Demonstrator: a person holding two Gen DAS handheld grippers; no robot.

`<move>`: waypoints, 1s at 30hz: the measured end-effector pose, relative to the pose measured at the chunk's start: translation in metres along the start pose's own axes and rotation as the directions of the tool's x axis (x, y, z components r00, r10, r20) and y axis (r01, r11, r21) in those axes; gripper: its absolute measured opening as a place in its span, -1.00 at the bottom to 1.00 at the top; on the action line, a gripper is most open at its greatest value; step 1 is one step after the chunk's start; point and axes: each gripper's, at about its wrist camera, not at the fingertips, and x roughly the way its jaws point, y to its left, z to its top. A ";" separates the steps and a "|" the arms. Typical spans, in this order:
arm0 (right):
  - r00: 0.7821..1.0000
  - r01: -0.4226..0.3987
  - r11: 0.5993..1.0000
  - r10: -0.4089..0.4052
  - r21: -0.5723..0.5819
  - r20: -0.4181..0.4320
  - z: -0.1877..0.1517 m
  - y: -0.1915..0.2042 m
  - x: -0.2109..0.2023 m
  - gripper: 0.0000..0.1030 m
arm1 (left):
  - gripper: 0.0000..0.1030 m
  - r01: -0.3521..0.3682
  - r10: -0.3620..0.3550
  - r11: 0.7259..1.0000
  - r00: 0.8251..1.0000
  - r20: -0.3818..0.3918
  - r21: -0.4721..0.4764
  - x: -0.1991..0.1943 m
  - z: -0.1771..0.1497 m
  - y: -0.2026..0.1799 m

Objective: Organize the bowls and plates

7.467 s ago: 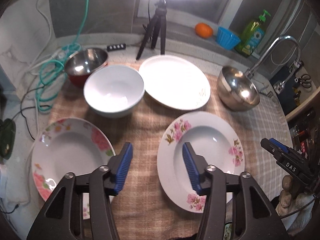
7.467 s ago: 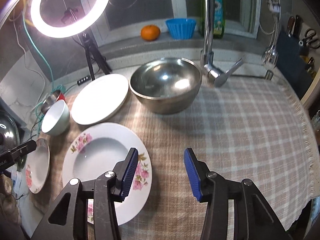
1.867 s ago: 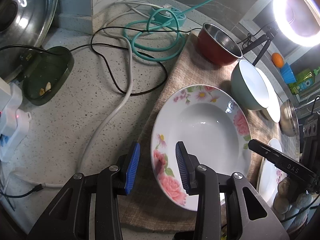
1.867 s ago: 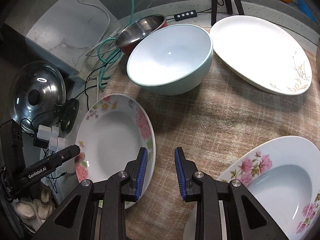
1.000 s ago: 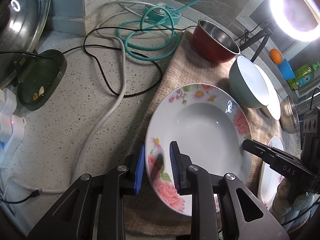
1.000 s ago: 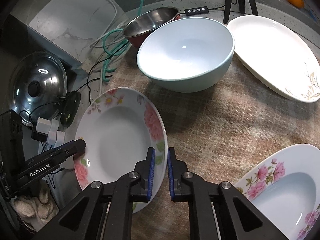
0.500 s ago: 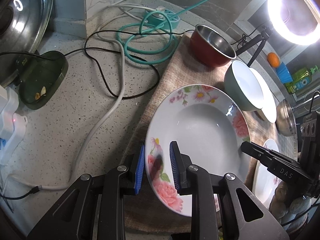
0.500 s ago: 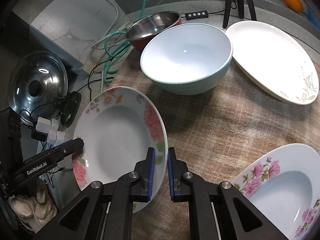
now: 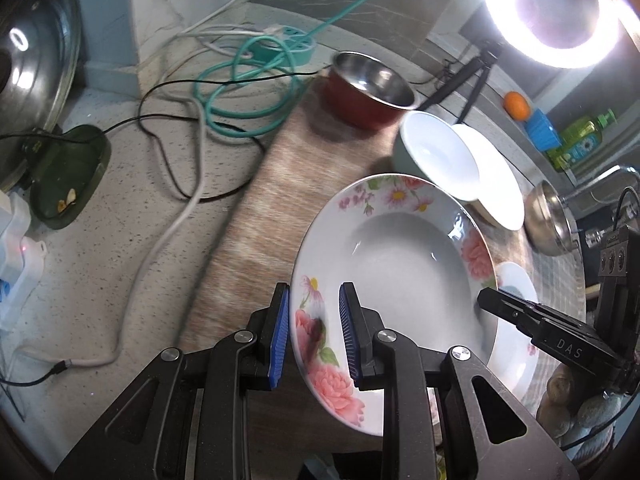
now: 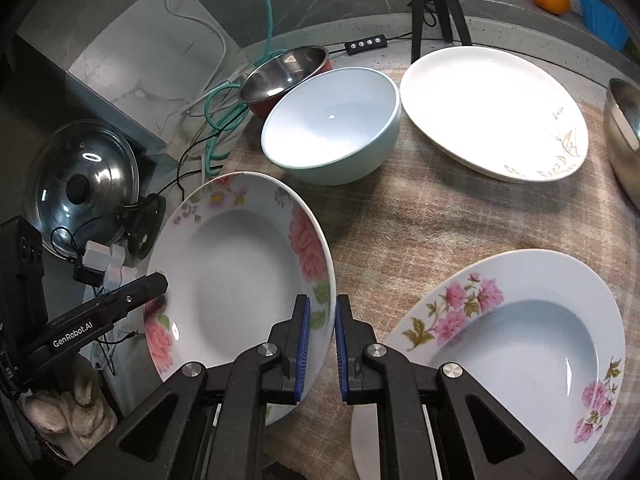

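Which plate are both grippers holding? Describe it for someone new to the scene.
Start at the checked cloth; near its left edge, below the pale bowl, is the held plate. Unlike the pink-flowered plate lying flat, it bears big salmon roses and is tilted.

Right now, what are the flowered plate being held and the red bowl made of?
The flowered plate looks like glazed ceramic or porcelain: glossy white with printed pink blooms, though melamine is possible. The red bowl seems to be stainless steel inside, mirror-shiny, with a red coating outside.
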 end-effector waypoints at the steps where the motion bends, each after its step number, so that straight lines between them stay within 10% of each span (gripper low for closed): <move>1: 1.000 0.002 1.000 -0.002 0.007 0.005 -0.002 -0.004 -0.005 -0.79 | -0.56 0.004 -0.004 1.000 1.000 -0.001 0.007 0.000 0.000 -0.005; 30: 0.988 0.123 0.960 -0.144 0.250 0.065 -0.066 -0.135 -0.090 -0.78 | -0.56 0.149 -0.123 0.962 0.984 -0.126 0.230 0.040 -0.035 -0.139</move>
